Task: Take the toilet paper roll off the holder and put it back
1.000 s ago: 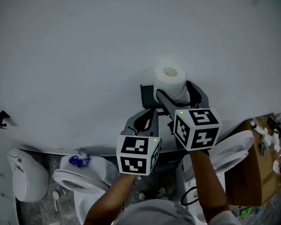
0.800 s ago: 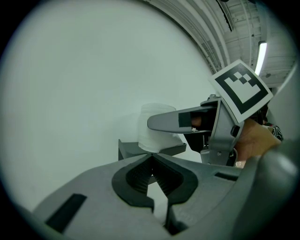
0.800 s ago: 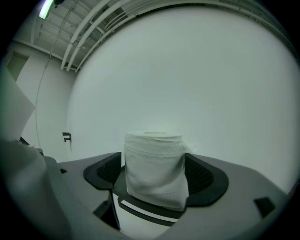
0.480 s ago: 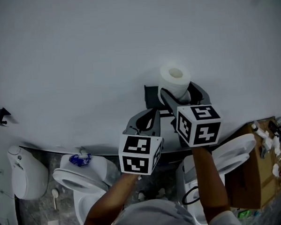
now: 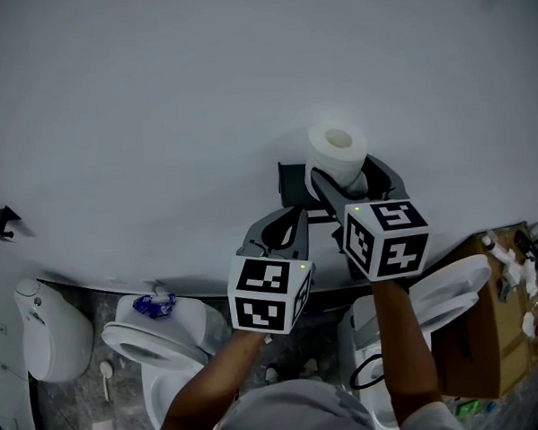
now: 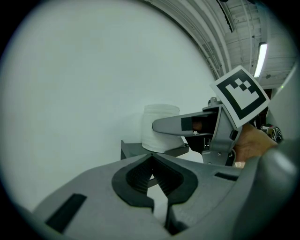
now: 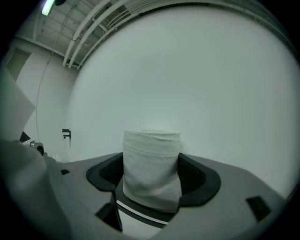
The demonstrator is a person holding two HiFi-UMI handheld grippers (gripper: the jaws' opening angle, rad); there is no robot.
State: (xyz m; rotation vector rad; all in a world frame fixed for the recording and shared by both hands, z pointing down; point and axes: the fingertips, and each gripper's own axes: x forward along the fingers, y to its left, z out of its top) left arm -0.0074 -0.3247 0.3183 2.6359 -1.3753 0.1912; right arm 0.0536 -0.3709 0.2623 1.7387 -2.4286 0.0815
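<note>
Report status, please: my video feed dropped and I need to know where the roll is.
Right gripper just closing, pads on the toilet paper roll. Roll upright on the holder. Left gripper shut, empty, short of it. Nothing blocking.

White toilet paper roll [image 7: 151, 164] between the black ribbed pads [image 7: 196, 176] of the mid-grey right gripper [image 7: 151, 174], jaws just closing on the paper. Same grey body and black pads on the left gripper [image 6: 151, 158]. Bold black-and-white square markers on the left cube [image 5: 266, 295] and the right cube [image 5: 385, 239]. Dark grey holder [image 5: 290, 183] under the roll. Plain pale grey wall [image 5: 156, 126] ahead of both tools. Below them, white toilet [image 5: 159, 350] with a blue scrap [image 5: 151, 306], mottled grey floor [image 5: 72, 404]. Brown cardboard box [image 5: 473, 334] right of the right gripper.
</note>
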